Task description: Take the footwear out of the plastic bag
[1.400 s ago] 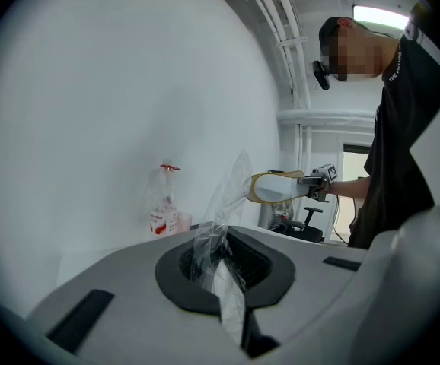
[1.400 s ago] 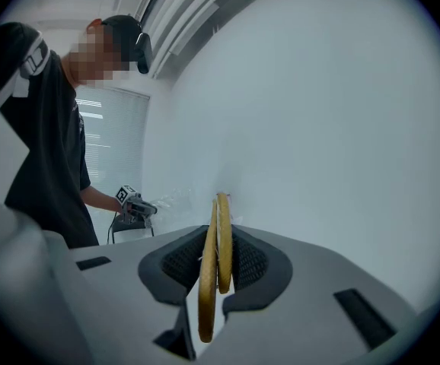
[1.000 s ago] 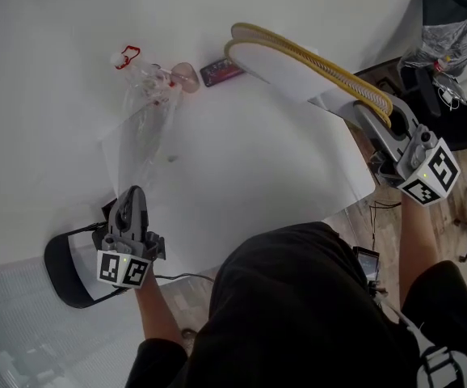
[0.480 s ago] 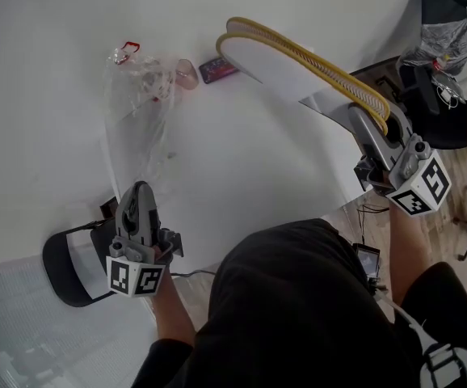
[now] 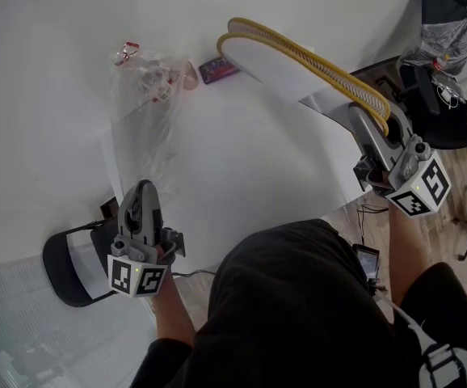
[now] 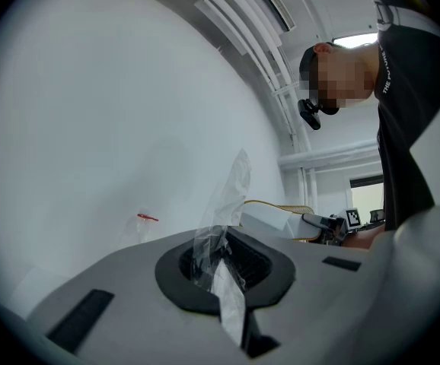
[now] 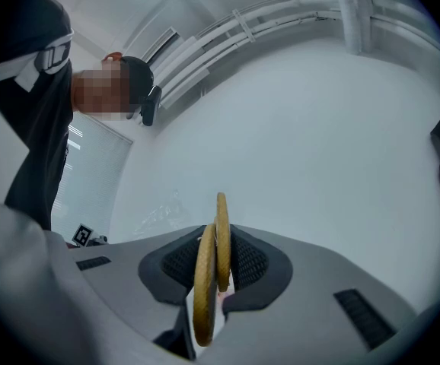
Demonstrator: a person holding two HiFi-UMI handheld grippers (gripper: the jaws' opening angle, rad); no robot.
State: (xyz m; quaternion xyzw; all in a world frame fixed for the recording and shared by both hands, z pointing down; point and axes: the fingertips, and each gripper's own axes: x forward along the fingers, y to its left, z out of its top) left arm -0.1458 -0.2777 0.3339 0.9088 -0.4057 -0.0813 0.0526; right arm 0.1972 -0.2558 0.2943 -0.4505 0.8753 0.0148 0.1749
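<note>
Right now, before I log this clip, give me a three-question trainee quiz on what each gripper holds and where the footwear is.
1. True or false: the left gripper is shut on the clear plastic bag.
2. What is the right gripper shut on?
A) a pair of white slippers with yellow trim
B) a black boot
C) nothing at all
3. Fill in the gap with "inside" or "outside": the slippers are ___ the bag.

Key: 1 true; 2 A; 3 outside.
</note>
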